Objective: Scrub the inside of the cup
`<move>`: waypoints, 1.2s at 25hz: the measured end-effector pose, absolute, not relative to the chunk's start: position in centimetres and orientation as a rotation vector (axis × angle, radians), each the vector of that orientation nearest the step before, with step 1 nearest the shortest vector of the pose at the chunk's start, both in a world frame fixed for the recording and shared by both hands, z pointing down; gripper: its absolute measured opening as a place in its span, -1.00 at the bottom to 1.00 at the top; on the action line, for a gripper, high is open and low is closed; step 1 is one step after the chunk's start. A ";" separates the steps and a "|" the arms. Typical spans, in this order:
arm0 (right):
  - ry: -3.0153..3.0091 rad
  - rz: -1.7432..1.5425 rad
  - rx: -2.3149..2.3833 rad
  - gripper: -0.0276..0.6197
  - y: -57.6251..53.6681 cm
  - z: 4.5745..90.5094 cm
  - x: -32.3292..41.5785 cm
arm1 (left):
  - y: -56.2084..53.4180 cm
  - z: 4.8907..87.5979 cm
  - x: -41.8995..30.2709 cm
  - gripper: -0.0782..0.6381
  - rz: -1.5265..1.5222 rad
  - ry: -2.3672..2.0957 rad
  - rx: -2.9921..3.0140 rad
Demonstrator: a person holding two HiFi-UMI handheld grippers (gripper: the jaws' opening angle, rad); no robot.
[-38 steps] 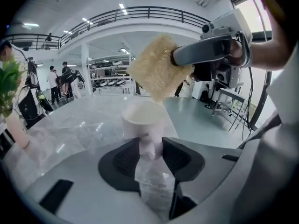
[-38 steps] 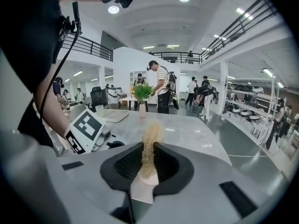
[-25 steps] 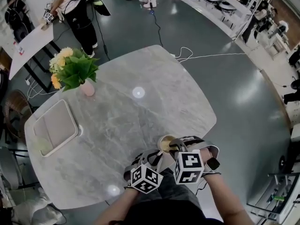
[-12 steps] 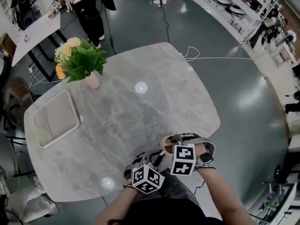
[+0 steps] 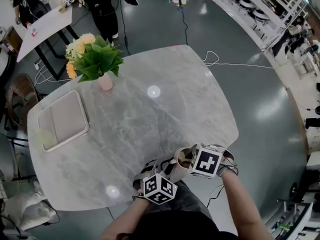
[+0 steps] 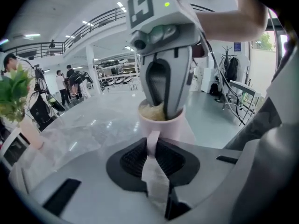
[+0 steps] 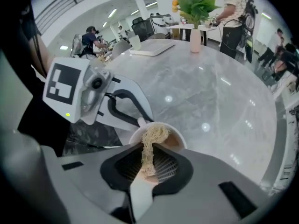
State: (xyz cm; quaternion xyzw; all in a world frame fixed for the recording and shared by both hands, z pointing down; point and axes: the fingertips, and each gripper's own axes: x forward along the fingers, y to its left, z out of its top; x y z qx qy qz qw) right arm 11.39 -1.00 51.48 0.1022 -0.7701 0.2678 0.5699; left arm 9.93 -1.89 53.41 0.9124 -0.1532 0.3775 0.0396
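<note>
Grey marble table (image 5: 150,119), busy hall beyond. The pink cup (image 5: 181,156) stands at the near edge, mouth up. My left hand-held gripper (image 6: 152,147) is clamped on the cup's handle (image 6: 153,136), steadying it. My right hand-held gripper (image 7: 149,157) is closed on a fibrous scrub pad (image 7: 154,133) (loofah-like) and points steeply down. The cup lies just below its tips, with the pad's end inside the rim. I judge the next stroke runs along the cup's upright axis.

Grey marble table (image 5: 150,124) is bearing a pink vase (image 5: 105,82) of yellow flowers (image 5: 80,43) at its far left, a pale tray (image 5: 62,120) lying nearer. Beyond, a white cable (image 5: 225,63) is trailing across the floor; a person (image 5: 102,6) is standing by a white desk (image 5: 42,26).
</note>
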 end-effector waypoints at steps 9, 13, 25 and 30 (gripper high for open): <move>-1.810 0.084 -0.017 -0.73 -0.1 50.4 9.5 | -6.3 53.4 10.0 -0.61 1.253 -0.286 2.979; -1.736 -0.049 0.021 -0.73 -0.8 51.8 9.6 | -7.0 53.3 10.5 -0.61 1.246 -0.225 3.019; -1.745 0.271 0.475 -0.73 -5.5 52.6 10.0 | -5.5 54.8 6.6 -0.04 1.266 -0.415 2.836; -1.736 0.360 0.394 -0.73 -4.8 52.9 9.3 | -3.7 54.4 9.4 0.19 1.236 -0.430 2.879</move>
